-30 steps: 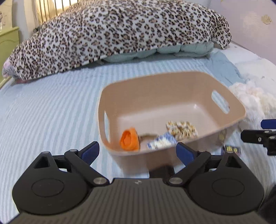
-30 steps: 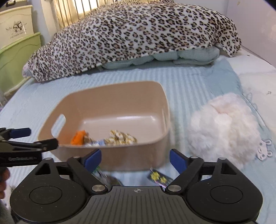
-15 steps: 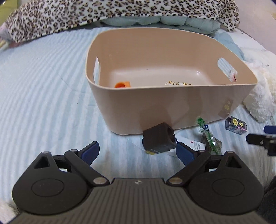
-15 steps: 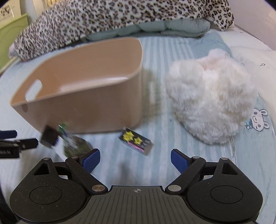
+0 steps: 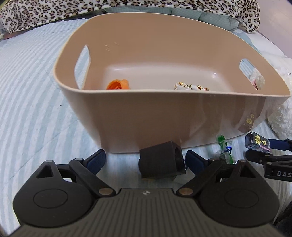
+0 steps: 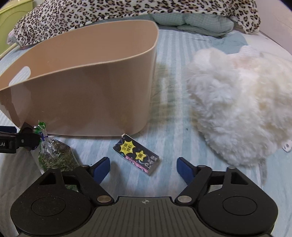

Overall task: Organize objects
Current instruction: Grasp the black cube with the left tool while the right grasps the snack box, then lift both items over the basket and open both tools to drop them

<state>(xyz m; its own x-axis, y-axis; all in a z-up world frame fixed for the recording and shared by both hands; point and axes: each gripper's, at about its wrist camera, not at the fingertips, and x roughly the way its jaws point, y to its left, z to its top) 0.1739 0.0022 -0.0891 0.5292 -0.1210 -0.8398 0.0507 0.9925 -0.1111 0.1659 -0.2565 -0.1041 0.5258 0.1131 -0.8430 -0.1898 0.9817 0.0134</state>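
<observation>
A beige plastic basket (image 5: 138,116) stands on the bed and holds an orange item (image 5: 117,84) and a patterned cloth piece (image 5: 190,86). My left gripper (image 5: 145,161) is open, low over the bed, with a black block (image 5: 160,162) lying between its fingers, not gripped. My right gripper (image 6: 144,167) is open, just short of a small dark box with yellow stars (image 6: 136,154). A clear bag of green bits (image 6: 54,153) lies to its left. The basket (image 6: 87,91) also shows in the right wrist view.
A fluffy white plush (image 6: 240,109) lies right of the basket. A leopard-print blanket (image 6: 127,12) is heaped at the back. The striped blue bedspread (image 5: 31,109) stretches out to the left. The right gripper's tip (image 5: 270,158) shows in the left wrist view beside the starred box (image 5: 256,141).
Both grippers have dropped low and moved forward toward the items in front of the basket. The black block now sits between the left fingers.
</observation>
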